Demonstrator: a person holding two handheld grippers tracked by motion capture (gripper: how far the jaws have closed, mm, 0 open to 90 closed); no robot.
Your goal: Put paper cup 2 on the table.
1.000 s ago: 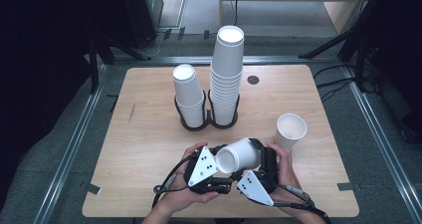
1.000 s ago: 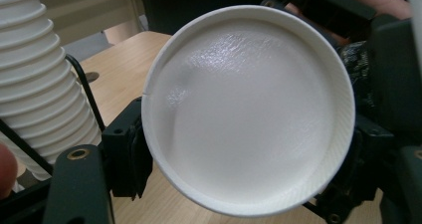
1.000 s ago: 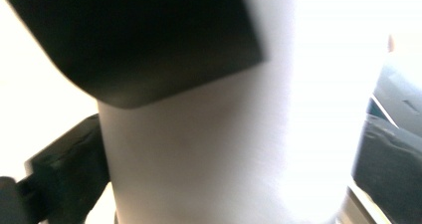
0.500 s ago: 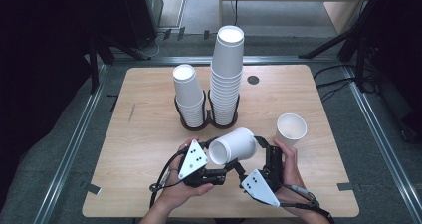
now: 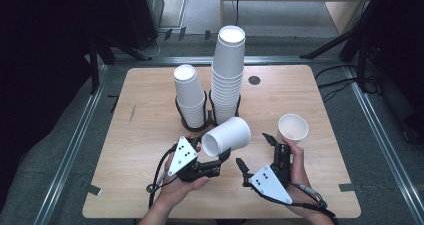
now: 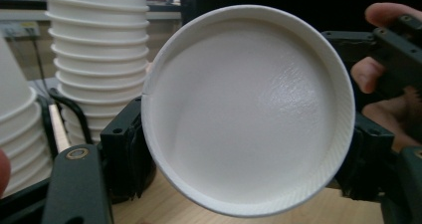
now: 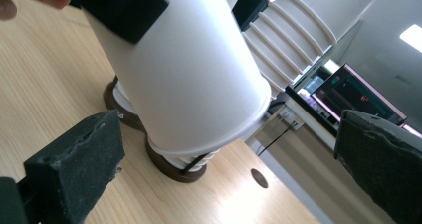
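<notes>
Cup [image 5: 226, 138] lies on its side in the air above the bench [image 5: 145, 130], pinched near its rim by the left tongs [image 5: 223, 156], its mouth facing the person. Behind it stand a short stack [image 5: 189, 95] and, to its right, a tall stack [image 5: 227, 72], each in a black holder. Right of the held cup, the right tongs [image 5: 255, 150] are spread wide with nothing between them. A loose cup [image 5: 292, 129] stands upright just beyond the right hand [image 5: 295, 162].
</notes>
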